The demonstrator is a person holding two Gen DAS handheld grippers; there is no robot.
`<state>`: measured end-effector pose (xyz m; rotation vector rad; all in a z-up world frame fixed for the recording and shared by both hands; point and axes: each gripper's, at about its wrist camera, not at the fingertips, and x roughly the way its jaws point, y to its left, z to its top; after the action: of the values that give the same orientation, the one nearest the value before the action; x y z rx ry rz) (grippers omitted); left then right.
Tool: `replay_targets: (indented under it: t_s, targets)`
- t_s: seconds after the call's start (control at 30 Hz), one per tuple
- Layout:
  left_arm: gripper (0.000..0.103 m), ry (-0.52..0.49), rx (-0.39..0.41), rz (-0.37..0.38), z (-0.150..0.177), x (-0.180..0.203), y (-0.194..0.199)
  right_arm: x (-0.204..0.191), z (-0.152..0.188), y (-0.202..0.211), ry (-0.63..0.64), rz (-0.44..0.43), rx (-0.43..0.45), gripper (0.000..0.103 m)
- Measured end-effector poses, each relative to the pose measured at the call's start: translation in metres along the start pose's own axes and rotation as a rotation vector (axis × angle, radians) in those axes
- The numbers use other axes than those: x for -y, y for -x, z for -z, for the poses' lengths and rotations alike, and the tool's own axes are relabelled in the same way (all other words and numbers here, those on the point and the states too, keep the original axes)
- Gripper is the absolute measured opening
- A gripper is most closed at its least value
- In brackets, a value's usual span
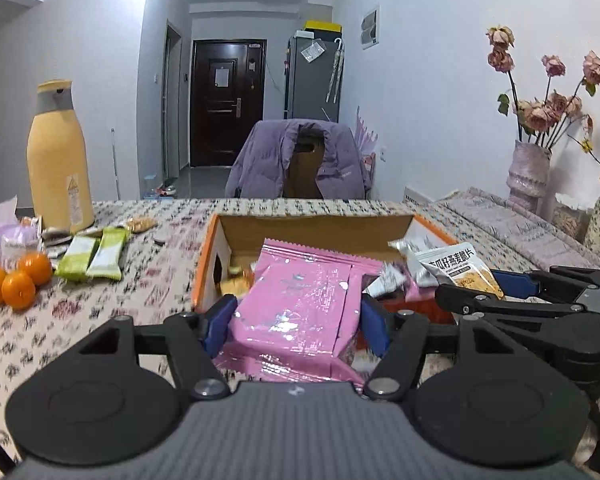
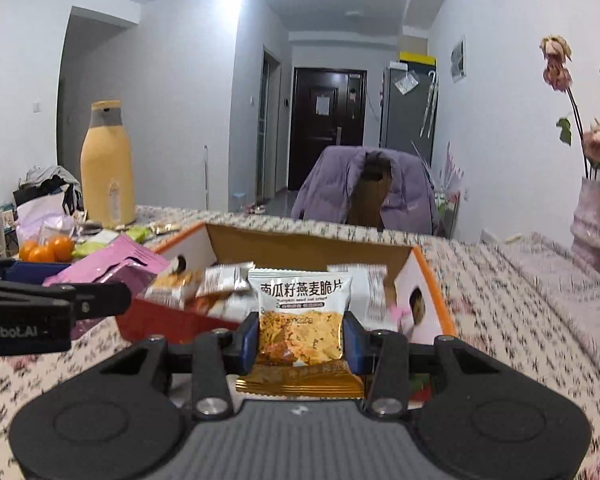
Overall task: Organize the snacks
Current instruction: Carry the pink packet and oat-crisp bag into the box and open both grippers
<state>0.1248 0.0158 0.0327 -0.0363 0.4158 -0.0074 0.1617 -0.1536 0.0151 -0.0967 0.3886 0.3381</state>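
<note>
As both packets are held clear of the surface (image 1: pixel 148 216), the deciding relation is box (image 2: pixel 312 240) to claw. The box lies directly ahead of and below both claws, open side up, its long axis judged to run away from the cameras. The left claw (image 1: pixel 298 322) is pinching a pink pack (image 1: pixel 300 296) across its width, the pack's long axis pointing forward over the box's near edge. The right claw (image 2: pixel 300 338) is pinching an oat crisp packet (image 2: pixel 302 312), upright, label facing the camera. The right claw is judged nearer the box's open middle.
</note>
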Motion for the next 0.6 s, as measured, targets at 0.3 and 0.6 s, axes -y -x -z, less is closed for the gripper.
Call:
replay_targets:
  t_s: [0.3,0.6]
  targets:
    - [0.066,0.015,0.02,-0.014,-0.035,0.001,-0.032,0.007,-0.031,-0.037,-0.009,-0.01,0.012,0.041]
    - [0.066,0.055,0.036,-0.056,-0.058,-0.004,-0.077,0.008,-0.051,-0.083,-0.035,-0.024,0.026,0.041]
